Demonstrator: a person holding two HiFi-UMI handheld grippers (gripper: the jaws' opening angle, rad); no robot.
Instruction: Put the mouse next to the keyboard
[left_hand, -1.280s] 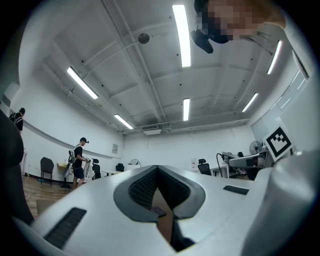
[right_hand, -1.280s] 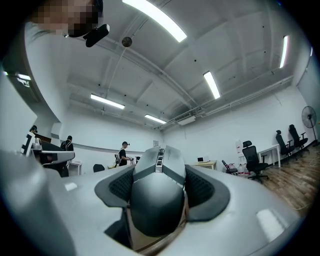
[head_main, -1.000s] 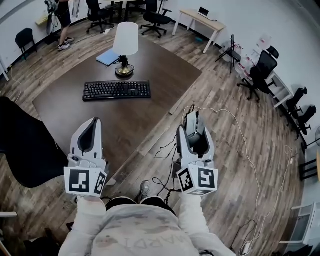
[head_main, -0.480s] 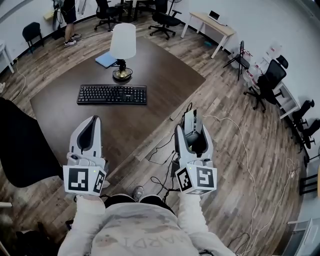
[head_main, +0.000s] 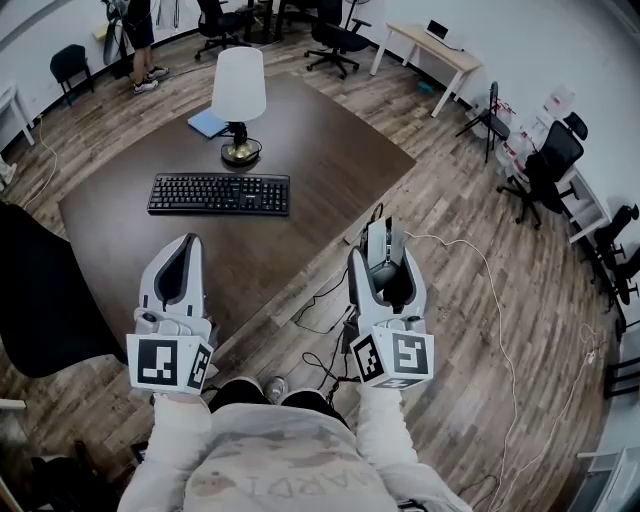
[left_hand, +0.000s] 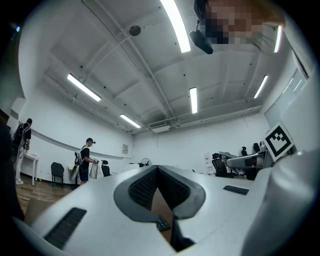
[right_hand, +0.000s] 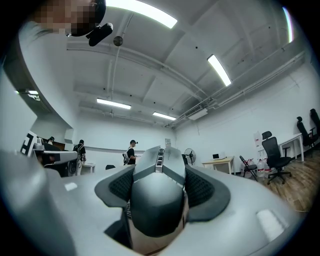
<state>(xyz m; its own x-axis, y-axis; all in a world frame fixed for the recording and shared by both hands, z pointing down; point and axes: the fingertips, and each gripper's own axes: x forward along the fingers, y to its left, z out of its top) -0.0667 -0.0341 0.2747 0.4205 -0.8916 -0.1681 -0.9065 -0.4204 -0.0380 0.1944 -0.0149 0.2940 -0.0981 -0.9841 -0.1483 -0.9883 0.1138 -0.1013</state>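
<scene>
In right claw (head_main: 384, 256), mouse (head_main: 380, 238) lengthwise, forward.

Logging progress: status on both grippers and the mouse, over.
Right gripper shut on mouse, off the table, over floor. Left gripper shut, empty, above table. Keyboard ahead, lamp behind it; nothing in the way.
</scene>
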